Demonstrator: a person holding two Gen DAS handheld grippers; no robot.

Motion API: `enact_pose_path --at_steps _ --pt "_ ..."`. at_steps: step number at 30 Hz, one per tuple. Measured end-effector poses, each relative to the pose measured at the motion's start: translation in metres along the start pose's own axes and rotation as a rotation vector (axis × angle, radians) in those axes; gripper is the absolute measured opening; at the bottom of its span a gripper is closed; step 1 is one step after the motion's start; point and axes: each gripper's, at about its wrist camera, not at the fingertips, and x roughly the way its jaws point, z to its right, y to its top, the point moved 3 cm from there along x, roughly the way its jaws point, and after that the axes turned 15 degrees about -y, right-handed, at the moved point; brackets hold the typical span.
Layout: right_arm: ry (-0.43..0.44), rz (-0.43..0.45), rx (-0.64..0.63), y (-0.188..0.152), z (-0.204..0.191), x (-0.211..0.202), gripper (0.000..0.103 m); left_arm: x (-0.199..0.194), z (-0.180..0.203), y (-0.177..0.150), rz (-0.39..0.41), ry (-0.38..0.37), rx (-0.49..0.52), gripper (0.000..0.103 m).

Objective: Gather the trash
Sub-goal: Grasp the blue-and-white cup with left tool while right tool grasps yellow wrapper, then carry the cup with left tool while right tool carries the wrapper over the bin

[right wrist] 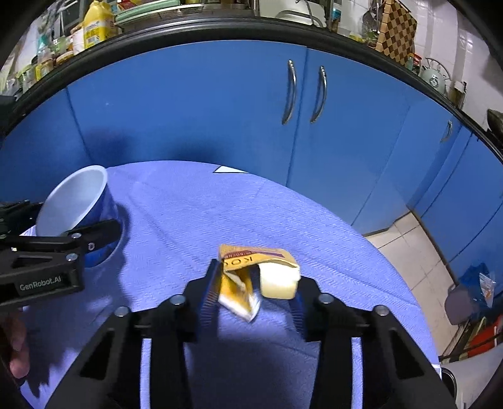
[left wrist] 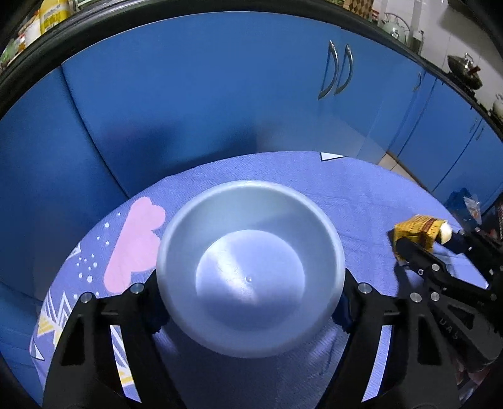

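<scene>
A white-lined bowl with a blue outside (left wrist: 248, 267) sits on the round table's purple cloth (left wrist: 361, 195). My left gripper (left wrist: 251, 314) is shut on the bowl, one finger on each side. The bowl also shows in the right wrist view (right wrist: 75, 201), tilted, at the left. A crumpled yellow wrapper with a pale chunk inside (right wrist: 257, 270) is between the fingers of my right gripper (right wrist: 256, 295), which is shut on it just above the cloth. The wrapper also shows in the left wrist view (left wrist: 418, 232), to the right of the bowl.
Blue cabinet doors with metal handles (right wrist: 305, 94) stand behind the table. A black counter edge (right wrist: 220, 28) carries bottles and jars. Tiled floor (right wrist: 405, 236) lies beyond the table's right edge, with a blue bag (right wrist: 478, 280) and other clutter.
</scene>
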Motion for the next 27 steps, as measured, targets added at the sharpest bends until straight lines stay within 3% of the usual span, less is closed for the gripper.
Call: enact_pose_path --at_steps 14,27 --pt "0.031 0.045 -0.045 -0.022 -0.003 -0.066 0.01 -0.049 0.018 -0.016 0.048 0.002 0.009 0.077" --pt "0.063 0.096 -0.03 -0.037 0.0 -0.111 0.005 -0.077 0.025 -0.032 0.073 0.0 0.003 0.077"
